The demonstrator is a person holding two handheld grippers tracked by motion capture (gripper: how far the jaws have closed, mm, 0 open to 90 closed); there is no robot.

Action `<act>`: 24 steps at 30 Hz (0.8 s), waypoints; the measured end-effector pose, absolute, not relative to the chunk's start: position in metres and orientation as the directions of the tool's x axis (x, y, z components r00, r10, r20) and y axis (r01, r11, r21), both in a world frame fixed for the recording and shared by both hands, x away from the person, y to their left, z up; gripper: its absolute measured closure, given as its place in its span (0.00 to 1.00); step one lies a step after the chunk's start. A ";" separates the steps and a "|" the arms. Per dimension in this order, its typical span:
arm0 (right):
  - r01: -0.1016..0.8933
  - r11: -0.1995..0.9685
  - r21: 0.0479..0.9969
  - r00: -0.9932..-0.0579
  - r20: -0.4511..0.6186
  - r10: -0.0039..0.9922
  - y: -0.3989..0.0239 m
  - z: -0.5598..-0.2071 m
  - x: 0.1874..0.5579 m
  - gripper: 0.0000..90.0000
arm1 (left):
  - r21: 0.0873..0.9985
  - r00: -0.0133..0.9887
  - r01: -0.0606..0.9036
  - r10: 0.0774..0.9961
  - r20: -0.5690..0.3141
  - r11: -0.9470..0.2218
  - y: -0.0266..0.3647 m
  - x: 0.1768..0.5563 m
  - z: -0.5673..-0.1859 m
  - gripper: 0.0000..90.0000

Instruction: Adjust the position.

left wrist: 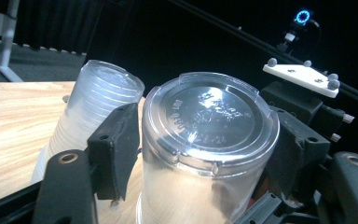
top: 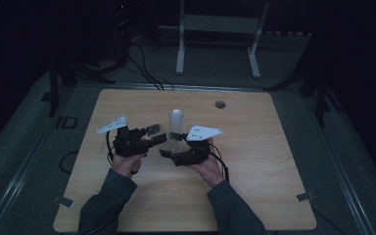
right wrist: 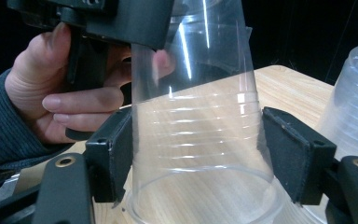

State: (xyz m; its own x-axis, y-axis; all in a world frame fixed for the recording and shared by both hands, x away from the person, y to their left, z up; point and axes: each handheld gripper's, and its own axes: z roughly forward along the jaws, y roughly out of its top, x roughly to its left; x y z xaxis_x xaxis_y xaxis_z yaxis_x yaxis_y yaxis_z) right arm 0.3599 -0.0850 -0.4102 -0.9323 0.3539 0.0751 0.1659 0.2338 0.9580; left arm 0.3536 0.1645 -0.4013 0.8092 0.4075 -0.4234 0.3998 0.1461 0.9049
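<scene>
Both grippers meet mid-table at an upturned clear cup [left wrist: 205, 154]. The left gripper [left wrist: 200, 140] view shows its jaws touching the cup's top beside a cup stack [left wrist: 93, 107]. The right gripper [right wrist: 198, 154] view shows its jaws around the cup's lower wall: left jaw touching, right jaw just beside it; firm grip unclear.

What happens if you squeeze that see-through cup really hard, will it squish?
Probably yes. The clear cup looks thin-walled, so a hard squeeze would likely dent or crackle it. It is empty, so it is probably very light. Its sides are smooth and tapered, so it might slip out of a loose grip.
</scene>
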 end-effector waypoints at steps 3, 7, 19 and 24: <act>0.164 0.239 0.957 -0.932 0.071 0.356 -0.085 -0.410 0.360 0.32 | 0.909 0.811 0.394 0.414 -0.413 0.136 0.164 0.353 -0.400 0.32; 0.161 0.251 0.955 -0.932 0.063 0.358 -0.086 -0.410 0.360 0.32 | 0.919 0.818 0.377 0.426 -0.388 0.113 0.163 0.352 -0.399 0.31; 0.159 0.263 0.952 -0.931 0.056 0.361 -0.091 -0.409 0.361 0.32 | 0.939 0.833 0.340 0.446 -0.327 0.054 0.159 0.348 -0.395 0.28; 0.162 0.272 0.948 -0.931 0.056 0.361 -0.094 -0.409 0.361 0.32 | 0.944 0.837 0.328 0.452 -0.308 0.036 0.159 0.347 -0.393 0.28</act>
State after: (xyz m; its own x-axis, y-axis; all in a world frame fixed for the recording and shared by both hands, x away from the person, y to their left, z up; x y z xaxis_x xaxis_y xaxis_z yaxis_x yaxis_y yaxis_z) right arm 0.3608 -0.0938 -0.4087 -0.9310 0.3608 0.0559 0.1625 0.2724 0.9484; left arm 0.3469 0.1592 -0.3933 0.8373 0.4518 -0.3079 0.3276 0.0362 0.9441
